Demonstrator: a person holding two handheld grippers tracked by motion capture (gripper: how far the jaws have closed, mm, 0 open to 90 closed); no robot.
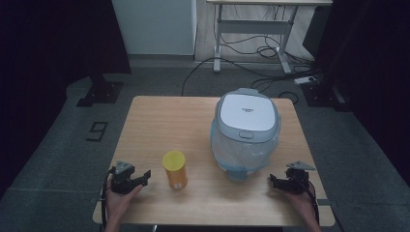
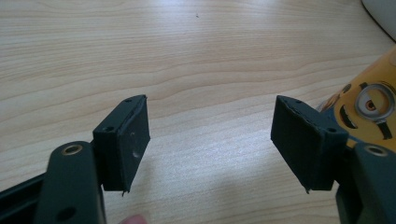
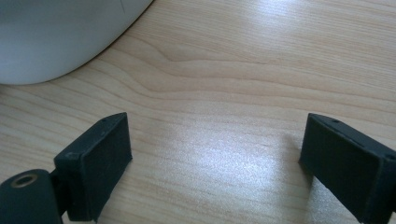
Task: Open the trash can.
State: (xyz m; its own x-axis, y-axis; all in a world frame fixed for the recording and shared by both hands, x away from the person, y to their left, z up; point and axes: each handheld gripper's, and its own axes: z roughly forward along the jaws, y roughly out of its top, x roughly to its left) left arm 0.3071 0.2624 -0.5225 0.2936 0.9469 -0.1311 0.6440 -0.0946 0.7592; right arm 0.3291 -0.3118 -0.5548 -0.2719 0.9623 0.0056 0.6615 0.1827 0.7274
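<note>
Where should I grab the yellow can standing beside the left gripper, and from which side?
Probably mid-body. The yellow can stands upright on the table, a plain cylinder, so close the open left gripper across its round side, coming in level from its left, where the table is clear. The lid looks wider, so stay below it.

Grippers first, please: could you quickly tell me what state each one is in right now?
Left gripper: open, holding nothing; yellow can sits beside its right jaw.
Right gripper: open, holding nothing, over bare table.
</note>
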